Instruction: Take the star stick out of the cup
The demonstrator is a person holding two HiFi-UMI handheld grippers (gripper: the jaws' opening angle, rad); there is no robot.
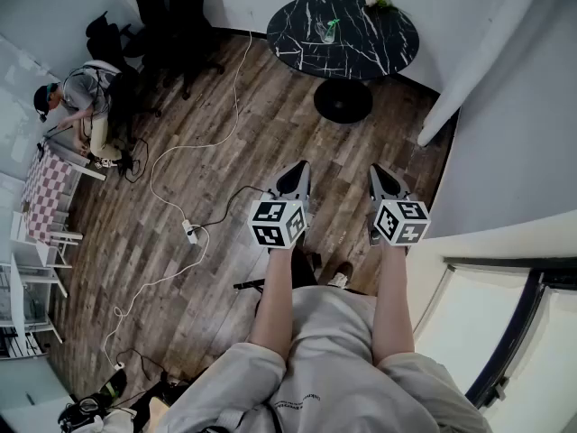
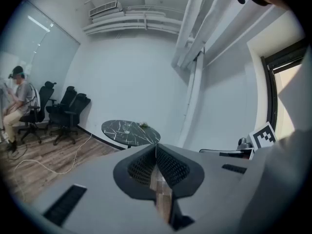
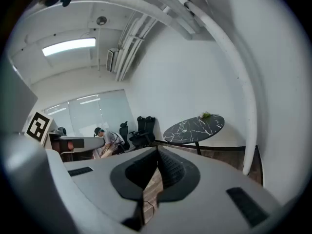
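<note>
A person is standing on a wooden floor (image 1: 270, 133) and holding both grippers out in front, side by side and close together, over the floor and well apart from the task's things. The left gripper (image 1: 300, 168) is showing its jaws pressed together at the tips in the left gripper view, with nothing between them; only floorboards are showing through the narrow slot below the tips. The right gripper (image 1: 376, 170) is likewise closed tip to tip in the right gripper view, and it is empty.

The cup (image 1: 325, 32), clear and small, is standing near the middle of a round black marbled bench (image 1: 379, 48) at the far side of the room. The star stick (image 1: 332, 24) is showing as a small green shape sticking up out of the cup; its exact form is too small to make out. A little green plant (image 1: 379, 1) is sitting at the bench's far edge by the wall.

Black office chairs (image 1: 171, 7) are standing to the left of the bench. A white cable (image 1: 194, 147) is trailing across the floor to a power strip (image 1: 190, 232). Another person (image 1: 77, 97) is bending over at the left side of the room.
</note>
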